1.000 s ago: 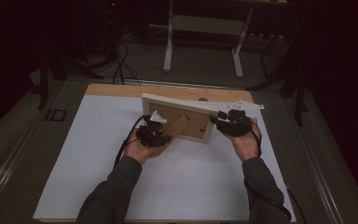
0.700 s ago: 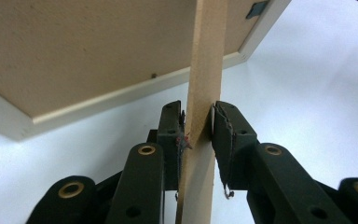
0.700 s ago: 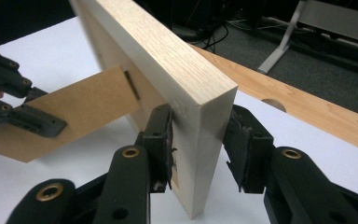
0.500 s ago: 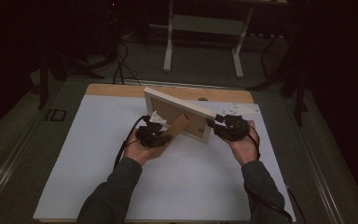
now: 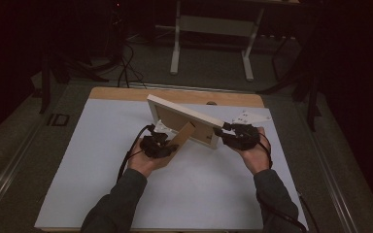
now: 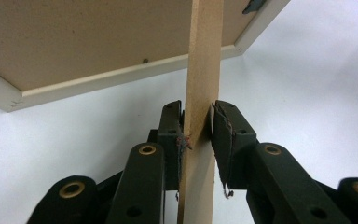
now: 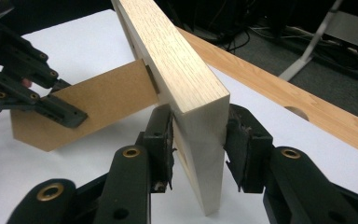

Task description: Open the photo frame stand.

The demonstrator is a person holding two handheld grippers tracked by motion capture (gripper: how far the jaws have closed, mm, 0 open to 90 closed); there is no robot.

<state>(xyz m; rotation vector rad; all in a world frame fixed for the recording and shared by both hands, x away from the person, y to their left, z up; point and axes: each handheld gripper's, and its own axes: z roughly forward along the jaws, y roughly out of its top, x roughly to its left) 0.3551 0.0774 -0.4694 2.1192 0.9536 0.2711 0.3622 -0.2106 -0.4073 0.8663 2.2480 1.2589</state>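
A light wooden picture frame (image 5: 184,114) stands tilted on the white sheet, its brown back (image 6: 74,37) towards me. Its brown fibreboard stand leg (image 5: 182,136) swings out from the back. My left gripper (image 5: 167,145) is shut on that leg; in the left gripper view (image 6: 198,109) both pads press the board's (image 6: 205,56) two faces. My right gripper (image 5: 223,131) is shut on the frame's right end; in the right gripper view (image 7: 199,116) the pads clamp the frame's (image 7: 168,51) corner. There the left gripper (image 7: 51,107) also holds the leg (image 7: 98,102).
A white sheet (image 5: 199,194) covers most of the wooden table (image 5: 126,93). Small white paper pieces (image 5: 245,117) lie just behind the right gripper. Beyond the table stand white table legs (image 5: 213,24) and cables (image 5: 126,68) on a dark floor.
The frame has turned on the sheet, so it now runs diagonally with its right end nearer me, and the stand leg sticks out further. Both hands stayed about where they were.
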